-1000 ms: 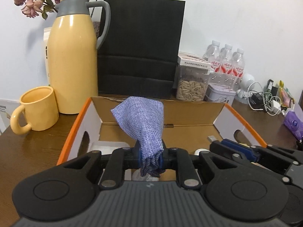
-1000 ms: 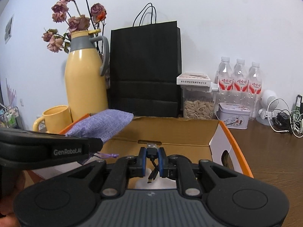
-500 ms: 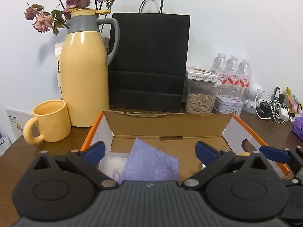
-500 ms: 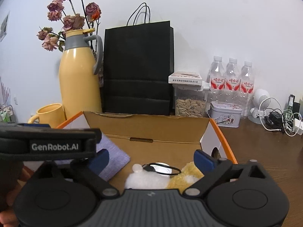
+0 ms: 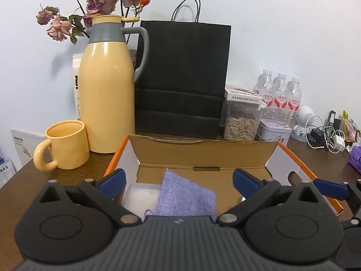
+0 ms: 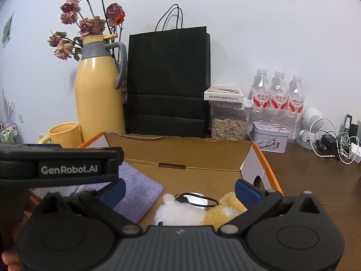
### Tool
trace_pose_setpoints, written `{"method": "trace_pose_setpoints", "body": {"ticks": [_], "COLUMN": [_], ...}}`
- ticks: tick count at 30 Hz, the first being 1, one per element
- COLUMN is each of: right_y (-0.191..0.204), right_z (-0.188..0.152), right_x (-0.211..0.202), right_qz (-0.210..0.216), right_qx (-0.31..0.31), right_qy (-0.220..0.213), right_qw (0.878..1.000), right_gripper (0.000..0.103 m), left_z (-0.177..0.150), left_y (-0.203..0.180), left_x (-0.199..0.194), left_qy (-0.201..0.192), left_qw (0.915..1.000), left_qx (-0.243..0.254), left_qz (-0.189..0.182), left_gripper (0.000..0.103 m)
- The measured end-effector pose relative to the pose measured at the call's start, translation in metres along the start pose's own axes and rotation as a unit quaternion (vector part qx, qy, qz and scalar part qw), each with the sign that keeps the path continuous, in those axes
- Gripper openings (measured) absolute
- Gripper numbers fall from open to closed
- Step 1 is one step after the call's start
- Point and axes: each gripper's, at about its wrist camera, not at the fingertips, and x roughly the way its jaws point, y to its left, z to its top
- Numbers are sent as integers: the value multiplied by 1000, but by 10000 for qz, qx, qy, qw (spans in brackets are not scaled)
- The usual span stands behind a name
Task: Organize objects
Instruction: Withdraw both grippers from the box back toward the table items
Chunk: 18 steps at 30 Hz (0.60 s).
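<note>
An open cardboard box point(image 5: 203, 151) with orange edges stands before me; it also shows in the right wrist view point(image 6: 180, 146). A purple cloth pouch point(image 5: 185, 196) lies inside at the left, leaning on a clear plastic case point(image 5: 140, 196); the pouch also shows in the right wrist view point(image 6: 137, 189). A black cable point(image 6: 194, 199) lies on a white and yellow plush toy point(image 6: 194, 214) in the box's right part. My left gripper point(image 5: 178, 180) is open and empty above the pouch. My right gripper point(image 6: 180, 189) is open and empty above the cable and plush.
Behind the box stand a yellow thermos jug point(image 5: 106, 94), a yellow mug point(image 5: 65, 144), a black paper bag point(image 5: 182, 79), a seed jar point(image 5: 241, 122), a tin point(image 5: 274, 133) and three water bottles point(image 5: 279, 94). Chargers and cables point(image 5: 325, 137) lie at the right.
Both grippers opened. The left let the purple pouch drop into the box, the right let the cable drop onto the plush. Both then rose and pulled back a little.
</note>
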Motion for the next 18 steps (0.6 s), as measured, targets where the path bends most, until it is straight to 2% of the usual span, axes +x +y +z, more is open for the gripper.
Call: {"method": "trace_pose_setpoints", "body": {"ticks": [9,18], "right_y": [0,-2], "right_z": [2,-5], "right_x": [-20,-58], "right_qz": [-50,-101], "right_qx": [-50,-156], "right_qy": [-94,-474], "right_qw": [9999,9987], "right_gripper": [103,103], "left_z": [-2,-12], "left_y": [14,33], "left_x": [-27,-61], "left_qy": [-239,-462], "left_qw": [9996,9985], "left_qx": [-109,-183], "left_qz": [-33,-239], "left_gripper": [103,103]}}
